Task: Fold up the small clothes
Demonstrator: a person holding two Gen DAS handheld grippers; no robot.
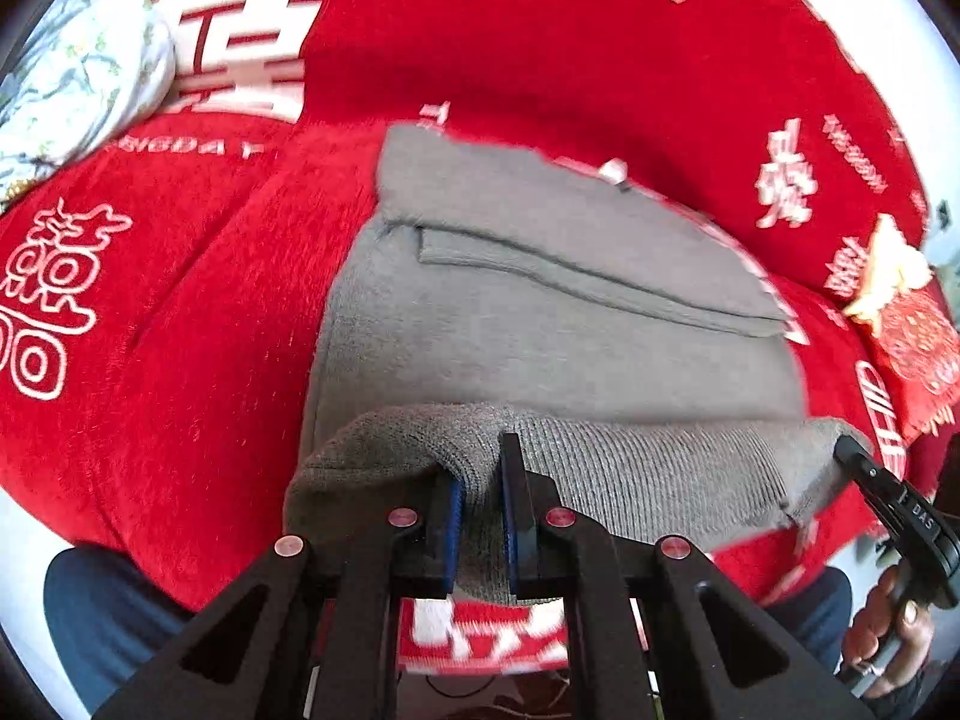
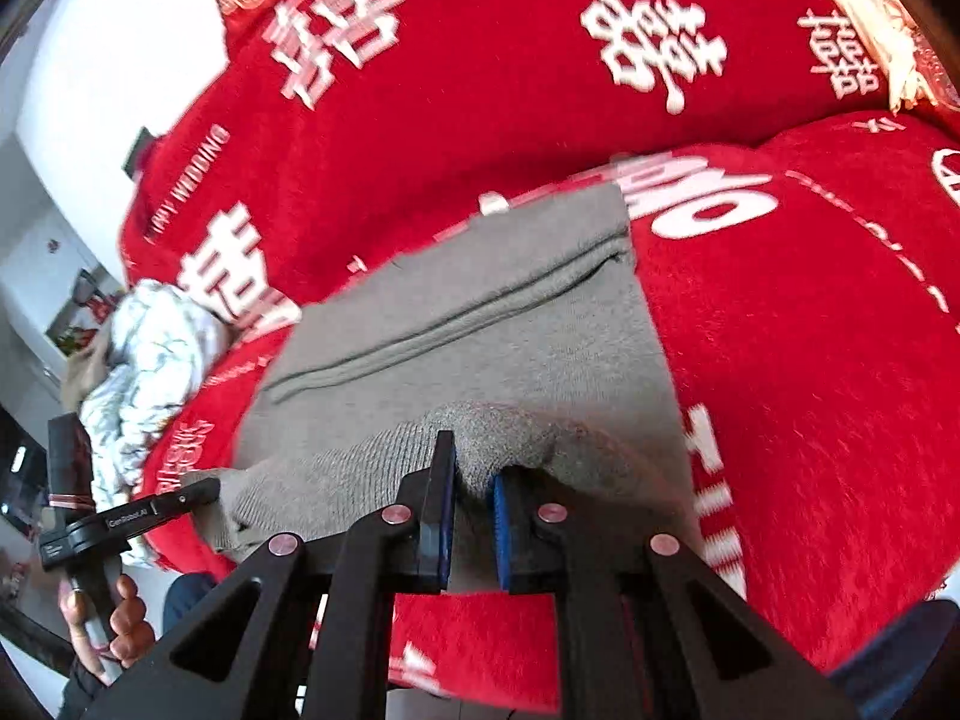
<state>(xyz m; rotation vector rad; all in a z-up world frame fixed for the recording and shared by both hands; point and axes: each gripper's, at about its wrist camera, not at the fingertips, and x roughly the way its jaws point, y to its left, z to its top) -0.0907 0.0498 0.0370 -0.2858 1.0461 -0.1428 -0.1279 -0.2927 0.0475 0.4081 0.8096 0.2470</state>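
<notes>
While a fuzzy red blanket (image 1: 228, 312) printed with white characters covers the whole surface, a small grey knitted garment (image 1: 540, 324) lies spread on it, its ribbed near hem raised off the blanket. At that hem's one corner the left gripper (image 1: 483, 474) has its blue-padded jaws clamped on the knit; at the other corner the right gripper (image 2: 474, 474) pinches it likewise. A white floral bundle of cloth (image 1: 78, 72) rests beyond, well apart from the garment.
</notes>
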